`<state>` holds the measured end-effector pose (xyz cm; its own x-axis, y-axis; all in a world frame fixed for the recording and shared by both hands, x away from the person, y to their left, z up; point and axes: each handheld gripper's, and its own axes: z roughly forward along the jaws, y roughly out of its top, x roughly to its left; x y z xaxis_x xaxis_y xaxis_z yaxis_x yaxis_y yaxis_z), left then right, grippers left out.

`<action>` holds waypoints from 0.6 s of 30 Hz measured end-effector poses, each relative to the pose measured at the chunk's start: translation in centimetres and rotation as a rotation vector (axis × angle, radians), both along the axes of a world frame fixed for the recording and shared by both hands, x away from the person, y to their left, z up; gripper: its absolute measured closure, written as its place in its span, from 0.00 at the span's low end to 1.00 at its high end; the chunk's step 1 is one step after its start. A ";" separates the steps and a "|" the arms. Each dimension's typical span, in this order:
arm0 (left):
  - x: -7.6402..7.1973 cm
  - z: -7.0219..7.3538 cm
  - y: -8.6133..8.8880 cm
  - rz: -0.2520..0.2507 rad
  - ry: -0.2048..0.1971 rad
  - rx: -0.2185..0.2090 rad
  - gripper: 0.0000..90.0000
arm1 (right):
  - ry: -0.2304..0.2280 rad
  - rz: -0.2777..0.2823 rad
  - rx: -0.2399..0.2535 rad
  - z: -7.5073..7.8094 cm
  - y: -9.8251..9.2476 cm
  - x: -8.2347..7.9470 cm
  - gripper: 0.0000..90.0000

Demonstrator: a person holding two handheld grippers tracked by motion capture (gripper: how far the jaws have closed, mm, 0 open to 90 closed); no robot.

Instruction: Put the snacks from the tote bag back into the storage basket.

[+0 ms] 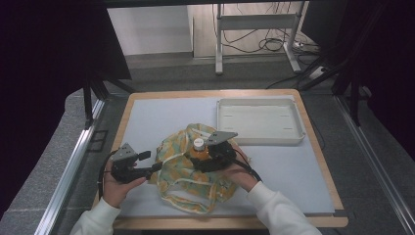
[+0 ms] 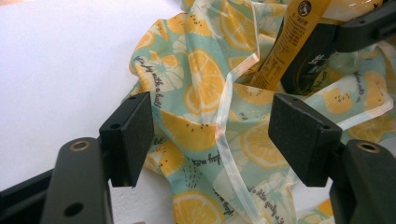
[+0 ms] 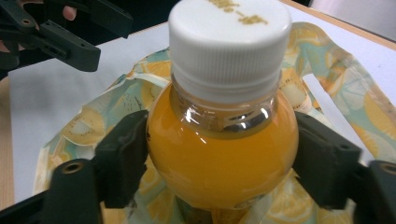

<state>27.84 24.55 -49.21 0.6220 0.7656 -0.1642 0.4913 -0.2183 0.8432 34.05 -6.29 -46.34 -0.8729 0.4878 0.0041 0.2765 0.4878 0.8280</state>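
Note:
A lemon-print cloth bag (image 1: 188, 178) lies crumpled on the mat in the middle of the table. An orange juice bottle (image 1: 198, 147) with a white cap (image 3: 229, 42) stands upright over it, with fabric gathered around its lower part. My right gripper (image 1: 209, 159) is shut on the bottle (image 3: 219, 177), its jaws pressed against both sides of the bottle's shoulder. My left gripper (image 1: 150, 161) is open at the bag's left edge. In the left gripper view (image 2: 217, 137) its jaws stand on either side of a fold of the bag (image 2: 201, 79) and a pale strap.
A shallow white tray (image 1: 264, 140) sits at the back right of the table. The grey mat (image 1: 293, 171) has bare room to the right and to the back left. Wooden table edges (image 1: 323, 147) frame the mat. Metal frame legs and cables stand beyond the table.

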 end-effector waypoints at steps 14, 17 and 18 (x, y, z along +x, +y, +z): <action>0.0 -0.1 0.0 0.001 0.000 0.002 0.35 | -0.010 0.005 -0.011 0.2 0.0 0.0 0.34; 0.1 -0.1 0.0 0.001 0.001 0.002 0.35 | -0.013 0.011 0.000 0.5 -0.1 -0.1 0.34; 0.1 -0.1 0.0 0.002 0.001 0.002 0.35 | -0.013 0.011 0.000 0.5 -0.1 -0.1 0.34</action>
